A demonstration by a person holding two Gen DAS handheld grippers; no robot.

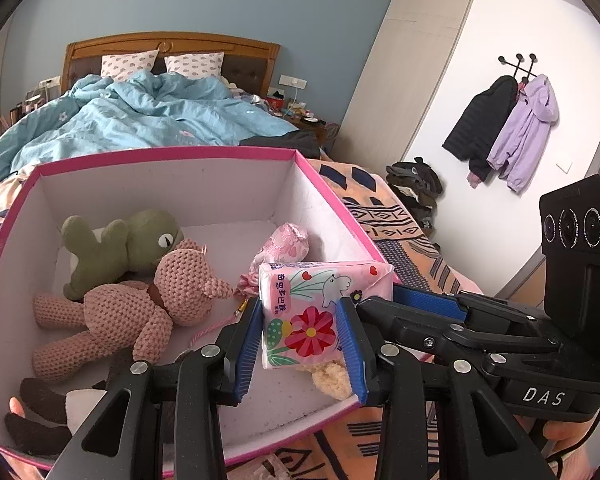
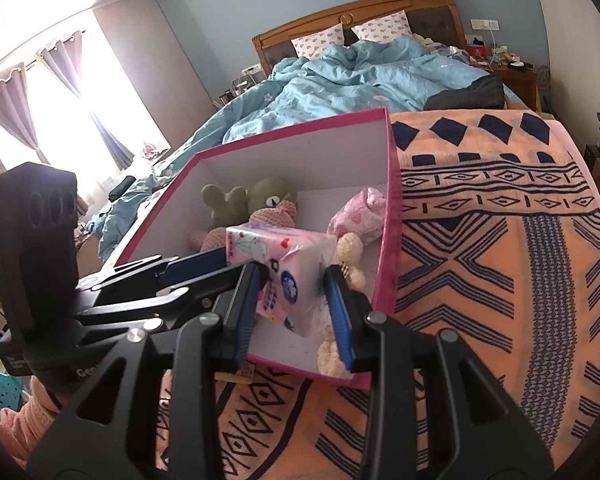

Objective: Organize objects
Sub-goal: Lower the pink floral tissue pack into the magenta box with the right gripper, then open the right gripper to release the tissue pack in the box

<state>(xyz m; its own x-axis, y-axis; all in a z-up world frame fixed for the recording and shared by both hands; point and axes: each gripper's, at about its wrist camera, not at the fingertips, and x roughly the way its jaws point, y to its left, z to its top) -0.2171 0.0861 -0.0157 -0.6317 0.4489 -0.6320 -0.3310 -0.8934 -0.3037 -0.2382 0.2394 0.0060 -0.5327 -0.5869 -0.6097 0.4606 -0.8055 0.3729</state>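
Observation:
A pink tissue pack with a red flower print hangs over the near right corner of a pink-rimmed white box. My left gripper is shut on its front end. My right gripper is shut on the same tissue pack, gripping its other end; its blue fingers show at the right of the left wrist view. Inside the box lie a green frog plush, a pink crocheted doll, a pink wrapped bundle and a cream fluffy toy, partly hidden under the pack.
The box stands on an orange blanket with dark patterns at the foot of a bed with a blue duvet. A dark brown and white plush lies in the box's near left corner. Coats hang on the right wall.

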